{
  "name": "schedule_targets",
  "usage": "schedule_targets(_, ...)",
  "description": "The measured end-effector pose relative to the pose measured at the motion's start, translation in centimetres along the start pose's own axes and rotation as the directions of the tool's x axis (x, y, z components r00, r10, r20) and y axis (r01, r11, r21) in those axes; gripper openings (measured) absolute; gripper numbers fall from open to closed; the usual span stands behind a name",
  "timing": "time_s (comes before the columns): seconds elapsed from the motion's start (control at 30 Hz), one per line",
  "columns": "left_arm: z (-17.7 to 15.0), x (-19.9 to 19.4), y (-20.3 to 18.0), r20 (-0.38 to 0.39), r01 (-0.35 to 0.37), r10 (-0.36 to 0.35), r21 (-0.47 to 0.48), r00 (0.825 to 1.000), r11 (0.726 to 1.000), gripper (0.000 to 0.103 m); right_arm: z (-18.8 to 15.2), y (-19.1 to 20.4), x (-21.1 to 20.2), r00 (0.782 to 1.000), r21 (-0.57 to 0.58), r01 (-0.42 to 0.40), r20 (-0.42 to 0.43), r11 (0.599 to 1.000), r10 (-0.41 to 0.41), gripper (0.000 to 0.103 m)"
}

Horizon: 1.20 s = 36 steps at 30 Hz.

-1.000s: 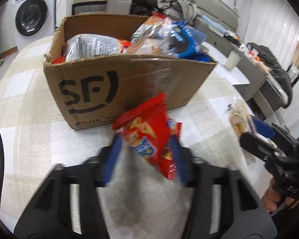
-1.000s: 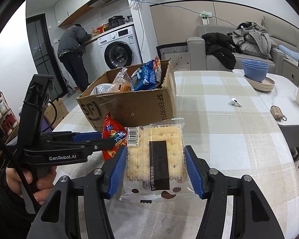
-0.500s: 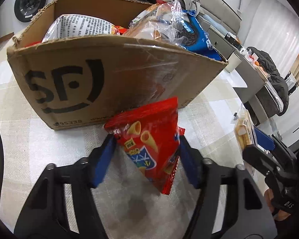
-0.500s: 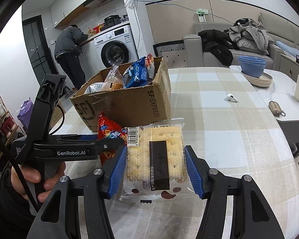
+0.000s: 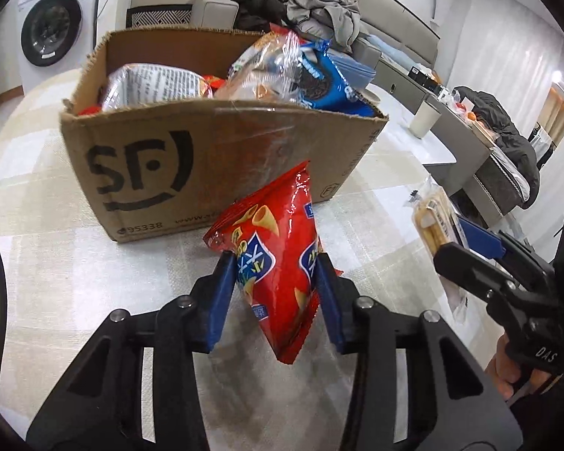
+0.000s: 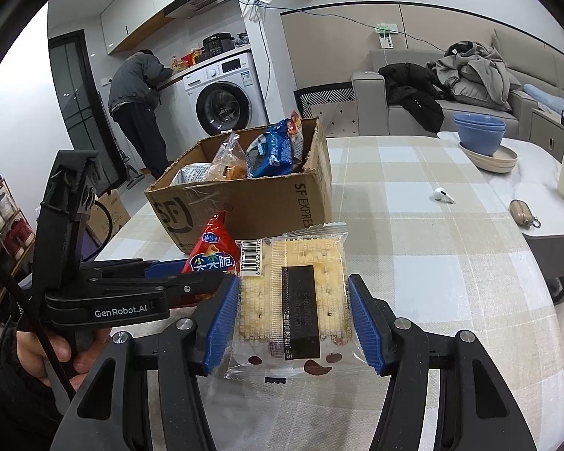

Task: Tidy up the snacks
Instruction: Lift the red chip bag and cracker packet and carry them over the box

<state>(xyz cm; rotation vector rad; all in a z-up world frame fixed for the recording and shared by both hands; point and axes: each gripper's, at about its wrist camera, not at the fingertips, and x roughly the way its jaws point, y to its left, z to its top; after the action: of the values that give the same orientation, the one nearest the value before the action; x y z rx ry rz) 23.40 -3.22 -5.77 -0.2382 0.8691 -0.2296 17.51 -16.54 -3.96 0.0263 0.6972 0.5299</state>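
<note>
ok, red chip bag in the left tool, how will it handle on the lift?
Red chip bag looks puffy and glossy, so probably light but slippery. The left tool, its jaws just closed in, pinches it mid-body; the film creases, so likely floppy. The chips inside may crush if squeezed harder.

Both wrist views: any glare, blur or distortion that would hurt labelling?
Left wrist view: sharp; strong fisheye bowing of the cardboard box; glare streaks on the red chip bag; dark vignette corners. Right wrist view: sharp; table edge curves; mild sheen on the cracker packet; barcode readable.
</note>
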Motion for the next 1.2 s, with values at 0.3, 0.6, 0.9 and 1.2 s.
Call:
schedule_targets(0.3,-0.9,-3.2,1.3,0.038,0.022,-0.021,-0.023,0.999,0.999,0.039,0.2,1.1,-1.2,1.000,-0.020,0.003,0.020,1.000,-0.003,0.059)
schedule_targets(0.6,-1.4,-9.6,2.5,0.119,0.017,-0.014,-0.020,0.993,1.000,0.039,1.1,2.7,-1.7,0.998,-0.041,-0.018,0.058,0.999,0.020,0.059)
schedule_targets(0.9,-0.3,-15.4,3.4,0.196,-0.002,0.006,-0.019,0.981,1.000,0.039,3.3,3.2,-2.0,0.992,-0.054,-0.039,0.121,0.998,0.045,0.059)
schedule_targets(1.2,2.1,-18.3,4.0,0.236,-0.030,0.035,-0.023,0.971,0.999,0.039,6.0,3.4,-1.3,0.985,-0.059,-0.045,0.165,0.997,0.054,0.059)
